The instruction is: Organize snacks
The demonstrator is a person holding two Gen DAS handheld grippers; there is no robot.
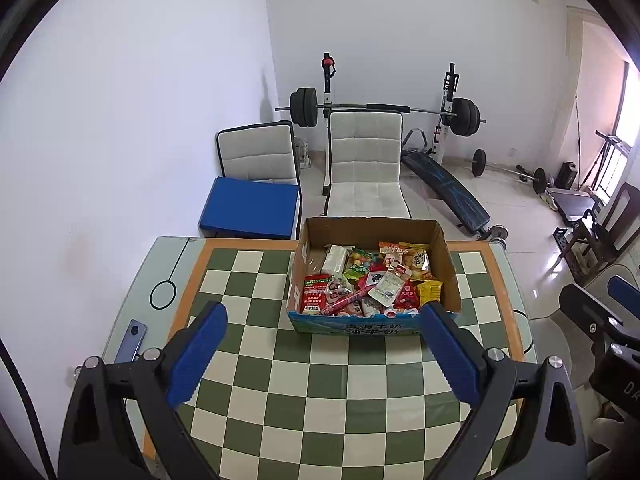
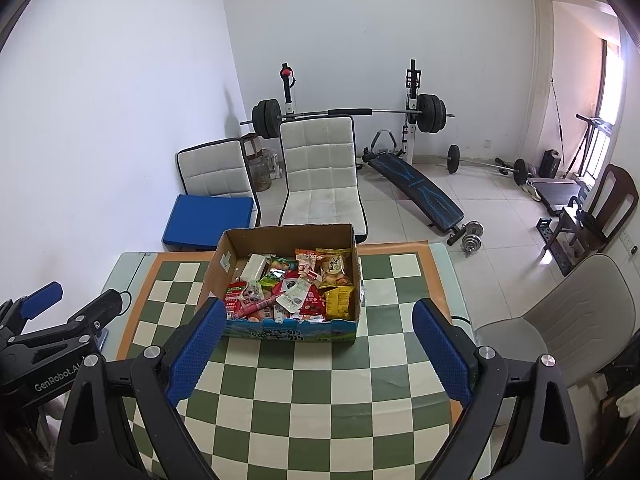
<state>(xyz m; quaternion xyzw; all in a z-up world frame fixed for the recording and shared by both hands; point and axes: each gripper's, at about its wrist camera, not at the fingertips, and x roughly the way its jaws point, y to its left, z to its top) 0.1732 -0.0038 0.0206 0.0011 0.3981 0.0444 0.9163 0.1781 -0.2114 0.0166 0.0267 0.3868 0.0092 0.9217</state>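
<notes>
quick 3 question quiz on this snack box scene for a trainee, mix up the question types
1. True or false: the left gripper is shut on a snack.
2. Where are the snack packets? A) scattered on the checkered tablecloth B) inside the cardboard box C) on a chair
3. What lies on the table's left edge beside the cloth?

Key: 1 false, both it and the right gripper are open and empty. 2 B. 3 a phone.

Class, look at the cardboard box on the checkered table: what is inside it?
The cardboard box holds a heap of snack packets: a yellow packet, a white sachet, a red packet. Whatever lies beneath the top layer is covered.
</notes>
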